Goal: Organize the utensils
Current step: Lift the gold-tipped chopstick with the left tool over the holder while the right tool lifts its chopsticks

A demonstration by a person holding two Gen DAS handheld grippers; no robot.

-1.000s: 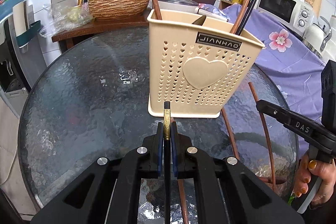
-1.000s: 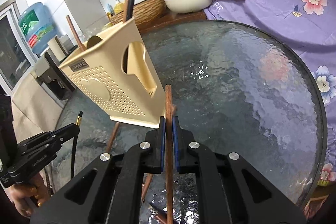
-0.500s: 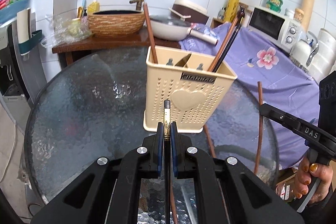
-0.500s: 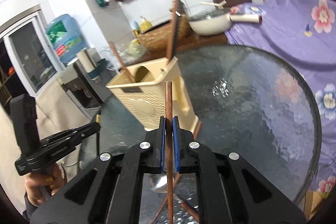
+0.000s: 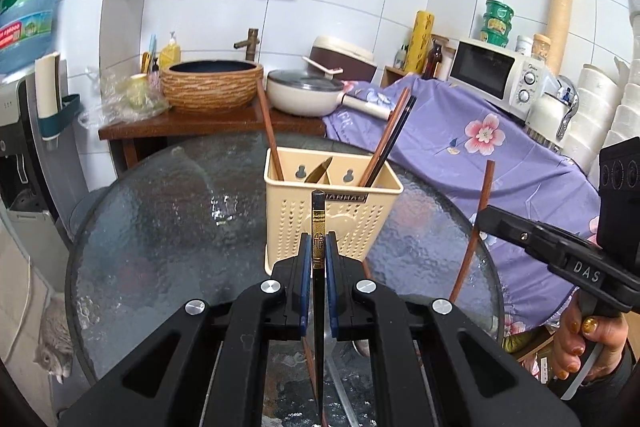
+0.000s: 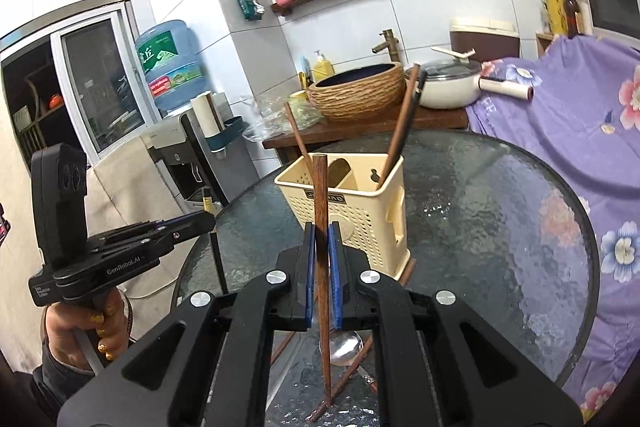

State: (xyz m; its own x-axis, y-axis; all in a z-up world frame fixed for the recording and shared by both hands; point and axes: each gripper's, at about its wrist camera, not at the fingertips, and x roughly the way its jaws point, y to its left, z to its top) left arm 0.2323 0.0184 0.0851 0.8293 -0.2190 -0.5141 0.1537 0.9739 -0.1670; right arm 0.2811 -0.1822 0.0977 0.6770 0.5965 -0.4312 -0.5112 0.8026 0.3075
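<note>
Left gripper [image 5: 319, 259] pinches a black chopstick [image 5: 318, 227] with a gold band, stick upright, both ends well past the blue pads [image 5: 306, 263]. Right gripper [image 6: 321, 267] pinches a brown chopstick [image 6: 321, 227] the same way, upright, lower tip hanging above loose sticks and a metal spoon [image 6: 345, 347] on the near part of the glass table [image 6: 500, 227]. Both held off the table, near side of the cream holder [image 5: 332, 215], not yet over its opening.

Holder sits mid-table, divided into compartments. One brown stick leans in the left compartment, a brown and black pair lean in the right one, a flat blade-like piece sits at the divider.

Risks, as judgement:
- Each stick is gripped at one narrow spot; if a tip catches the holder rim on the way in, it could pivot in the pads or slip out onto the glass.
- Long leaning sticks already inside cross the entry path; bumping them could lever the light holder over or slide it on the smooth glass.
- Two grippers heading for one small opening together could clash.
- Lower tip of the brown stick hangs close above the spoon pile; dropping low could snag and scatter it.
- Wrong compartment would mix black with brown.
</note>
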